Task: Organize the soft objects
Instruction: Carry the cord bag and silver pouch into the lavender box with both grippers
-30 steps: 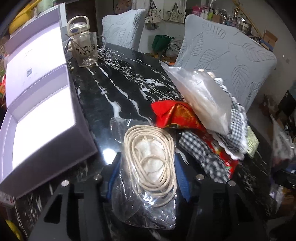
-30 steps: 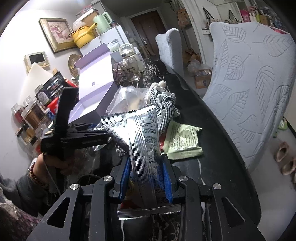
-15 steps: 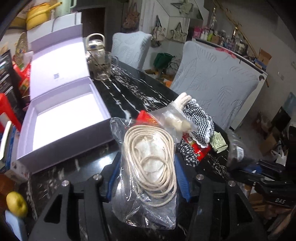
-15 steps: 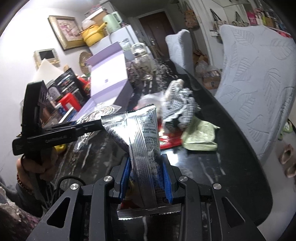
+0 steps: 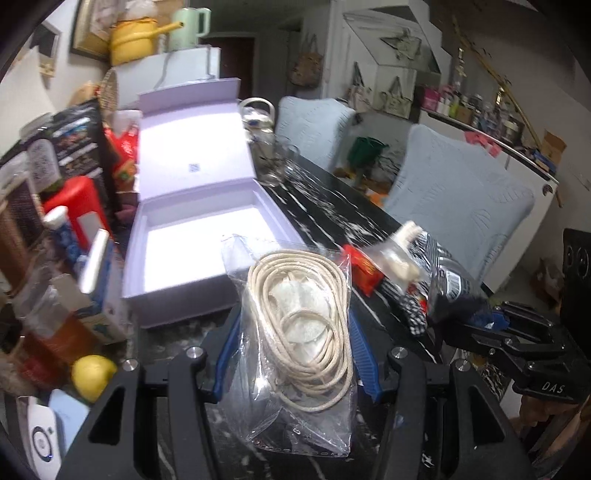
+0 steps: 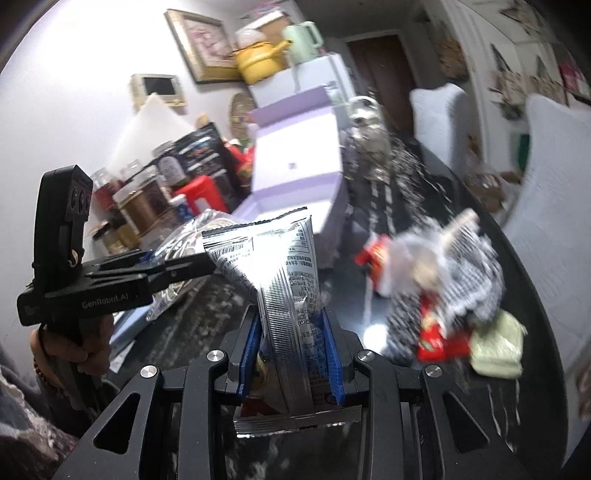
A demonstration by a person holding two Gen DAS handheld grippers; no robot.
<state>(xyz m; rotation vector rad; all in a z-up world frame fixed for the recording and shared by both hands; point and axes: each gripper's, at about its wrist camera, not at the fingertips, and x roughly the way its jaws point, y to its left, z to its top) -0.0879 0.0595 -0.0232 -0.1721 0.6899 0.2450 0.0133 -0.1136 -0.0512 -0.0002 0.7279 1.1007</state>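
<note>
The right tool [image 6: 291, 343] clamps a silver snack packet [image 6: 284, 280] above the black marble table [image 6: 388, 206].

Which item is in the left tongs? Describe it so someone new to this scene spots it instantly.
Start at the open lilac box on the black marble table. Just in front of it, the left tongs grip a clear plastic bag holding a coil of cream cord. The right tongs hold a silver snack packet instead.

Black marble table [image 5: 325, 206] | glass jar [image 5: 264, 155] at far edge, beside two pale chairs [image 5: 458, 206] | lemon [image 5: 92, 374] at near-left edge | yellow pot [image 5: 135, 38] and green kettle [image 5: 192, 24] on white fridge [image 6: 325, 74] behind
</note>
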